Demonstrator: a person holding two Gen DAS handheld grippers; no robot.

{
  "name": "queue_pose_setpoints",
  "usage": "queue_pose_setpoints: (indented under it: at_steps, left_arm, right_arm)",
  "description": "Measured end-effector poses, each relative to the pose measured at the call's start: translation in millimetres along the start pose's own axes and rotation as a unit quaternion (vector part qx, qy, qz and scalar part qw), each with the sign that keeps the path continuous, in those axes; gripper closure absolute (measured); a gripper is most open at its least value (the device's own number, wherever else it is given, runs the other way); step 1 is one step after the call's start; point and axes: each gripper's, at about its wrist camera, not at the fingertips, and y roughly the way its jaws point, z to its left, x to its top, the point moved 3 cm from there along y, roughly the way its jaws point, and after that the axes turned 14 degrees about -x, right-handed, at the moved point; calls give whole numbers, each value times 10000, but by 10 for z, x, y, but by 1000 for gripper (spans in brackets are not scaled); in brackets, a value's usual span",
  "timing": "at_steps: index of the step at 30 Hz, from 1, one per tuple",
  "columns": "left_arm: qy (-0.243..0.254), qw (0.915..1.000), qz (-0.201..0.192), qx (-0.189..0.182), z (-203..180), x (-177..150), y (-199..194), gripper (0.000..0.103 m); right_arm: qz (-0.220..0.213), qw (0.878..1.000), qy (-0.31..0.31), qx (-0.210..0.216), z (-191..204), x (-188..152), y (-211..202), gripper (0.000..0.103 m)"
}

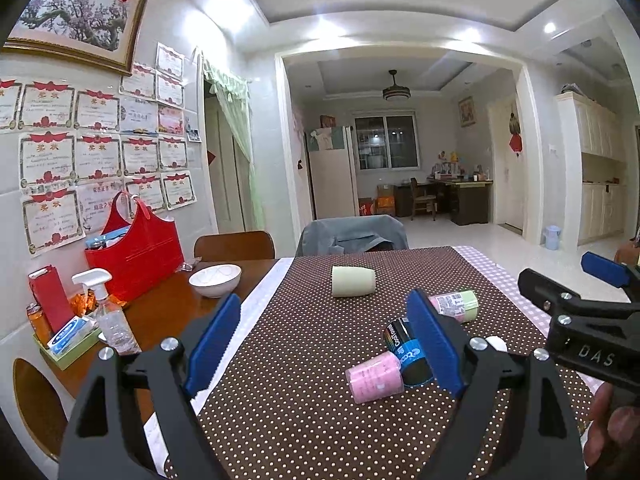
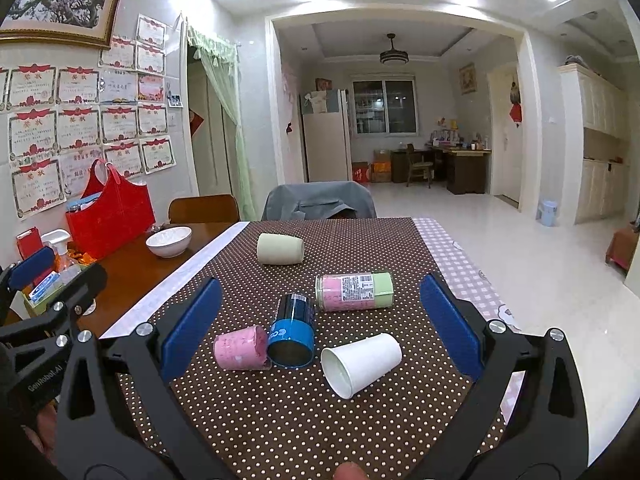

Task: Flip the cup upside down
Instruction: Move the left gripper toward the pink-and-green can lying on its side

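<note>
Several cups lie on their sides on the brown dotted cloth (image 2: 280, 408). A white paper cup (image 2: 360, 363) lies nearest, mouth toward me, between the right gripper's fingers in view. A blue-and-black cup (image 2: 291, 338), a pink cup (image 2: 240, 347), a pink-and-green cup (image 2: 354, 292) and a pale green cup (image 2: 280, 249) lie further out. My right gripper (image 2: 322, 324) is open and empty above the near table. My left gripper (image 1: 324, 344) is open and empty; the pink cup (image 1: 374, 376) and blue cup (image 1: 406, 352) lie by its right finger. The pale green cup (image 1: 353, 281) is beyond.
A white bowl (image 2: 169, 241), a red bag (image 2: 110, 216), a spray bottle (image 1: 106, 312) and boxes stand on the bare wood at left. A chair with a grey jacket (image 2: 320, 200) is at the far table edge. The right gripper's body (image 1: 580, 320) shows at the left view's right.
</note>
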Motion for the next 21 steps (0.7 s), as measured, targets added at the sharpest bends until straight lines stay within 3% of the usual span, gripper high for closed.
queue_pose_setpoints:
  at_steps: [11,21]
  left_arm:
    - [315,9981,442,-299,-127,190,560,19]
    - [854,9846,1231,-905,-434,302,1380,19]
  right_arm:
    - [387,9992,83,32,-110,104,514,6]
    - [1032,9939,384,-103,-487,72,1196,6]
